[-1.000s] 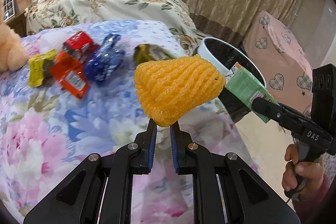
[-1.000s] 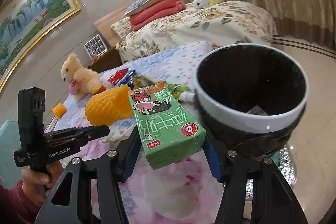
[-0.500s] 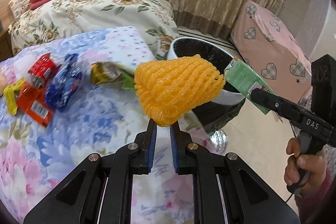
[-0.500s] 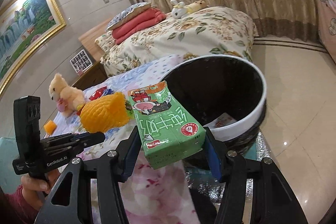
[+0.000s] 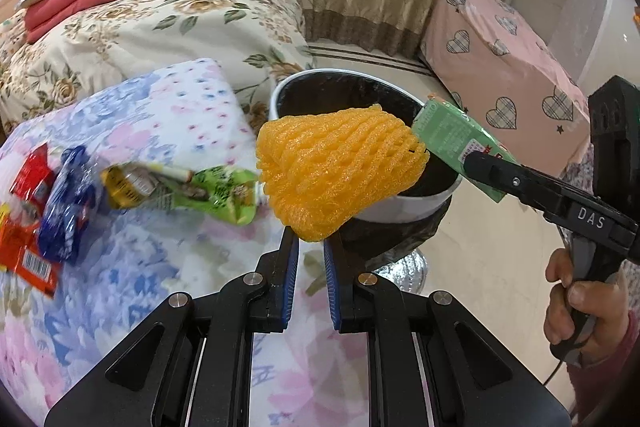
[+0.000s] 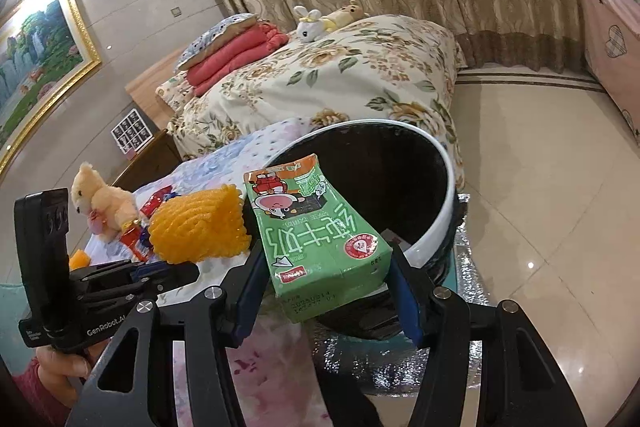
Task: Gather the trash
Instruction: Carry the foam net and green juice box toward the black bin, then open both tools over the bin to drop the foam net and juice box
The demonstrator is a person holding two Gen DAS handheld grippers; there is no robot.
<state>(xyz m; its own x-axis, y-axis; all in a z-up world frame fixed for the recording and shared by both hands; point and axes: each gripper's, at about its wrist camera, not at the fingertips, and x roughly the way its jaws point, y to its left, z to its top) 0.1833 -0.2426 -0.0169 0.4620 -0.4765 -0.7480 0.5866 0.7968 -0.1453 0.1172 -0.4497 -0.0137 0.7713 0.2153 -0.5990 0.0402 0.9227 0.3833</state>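
Left gripper [image 5: 311,247], jaws pinching the orange foam net [image 5: 336,175], beside the bin [image 5: 404,215] rim. Right gripper [image 6: 324,291], jaws clamping the green milk carton [image 6: 316,231], at the bin's near rim. Snack wrappers [image 5: 180,187] lie left of the bin.

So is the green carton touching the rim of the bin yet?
Cannot tell. In the right wrist view the carton, clamped in the right hand-held gripper, overlaps the bin rim, and the left wrist view also shows only overlap, with neither gap nor contact plain.
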